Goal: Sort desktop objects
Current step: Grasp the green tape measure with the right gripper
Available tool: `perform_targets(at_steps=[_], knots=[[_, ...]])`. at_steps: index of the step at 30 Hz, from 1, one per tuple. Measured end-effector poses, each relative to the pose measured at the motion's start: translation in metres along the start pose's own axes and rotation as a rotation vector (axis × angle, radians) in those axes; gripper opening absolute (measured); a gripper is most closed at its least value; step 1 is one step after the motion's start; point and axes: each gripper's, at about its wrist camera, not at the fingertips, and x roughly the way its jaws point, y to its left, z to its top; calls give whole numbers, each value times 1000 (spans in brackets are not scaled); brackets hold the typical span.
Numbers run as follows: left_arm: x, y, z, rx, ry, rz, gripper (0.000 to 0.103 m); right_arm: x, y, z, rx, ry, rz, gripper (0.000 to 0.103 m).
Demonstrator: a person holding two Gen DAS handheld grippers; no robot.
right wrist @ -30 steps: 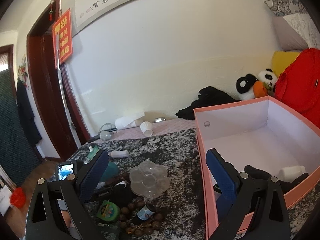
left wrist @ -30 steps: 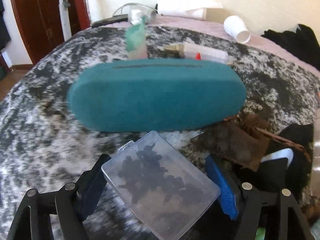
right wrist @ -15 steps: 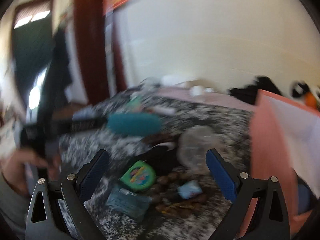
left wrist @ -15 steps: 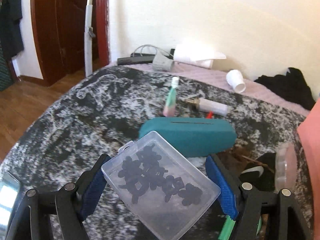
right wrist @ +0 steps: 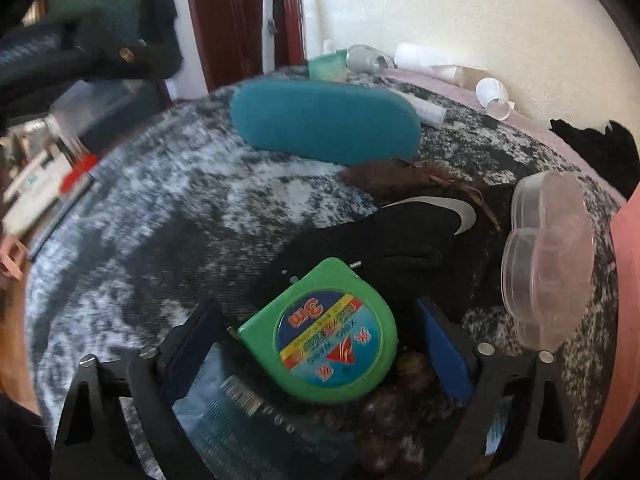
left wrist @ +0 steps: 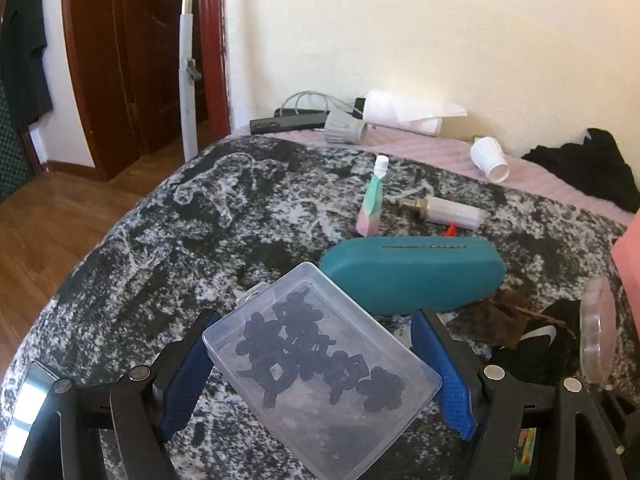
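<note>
My left gripper (left wrist: pixel 320 364) is shut on a clear plastic box (left wrist: pixel 320 368) of small black parts and holds it above the mottled black-and-white cloth (left wrist: pixel 200 240). A teal glasses case (left wrist: pixel 412 276) lies just beyond it. My right gripper (right wrist: pixel 316 344) is open, low over the clutter, with a green tape measure (right wrist: pixel 324 332) lying between its fingers, untouched on either side. The teal case (right wrist: pixel 324 124) also shows in the right wrist view, with the left gripper and its box blurred at the far left.
A black glove (right wrist: pixel 400 240), brown pouch (right wrist: pixel 392 176), clear flower-shaped box (right wrist: pixel 548 256), beads (right wrist: pixel 400 392) and a blue packet (right wrist: pixel 240 412) crowd the right gripper. The pink box wall (right wrist: pixel 624 300) stands at right. A small tube (left wrist: pixel 374 200), white vial (left wrist: pixel 452 210) and paper cup (left wrist: pixel 490 158) lie farther back.
My left gripper has lifted back with the clear box, so the teal case looks farther off. My right gripper swung left and dropped down over the green tape measure.
</note>
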Motion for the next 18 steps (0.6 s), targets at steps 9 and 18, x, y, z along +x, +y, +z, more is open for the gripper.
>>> perform_targets(at_steps=[9, 18], knots=[[-15, -11, 4, 14, -43, 1, 81, -49, 7, 5, 42, -91, -24, 71], [-36, -58, 9, 72, -92, -45, 81, -143, -37, 11, 289, -285, -165, 71]])
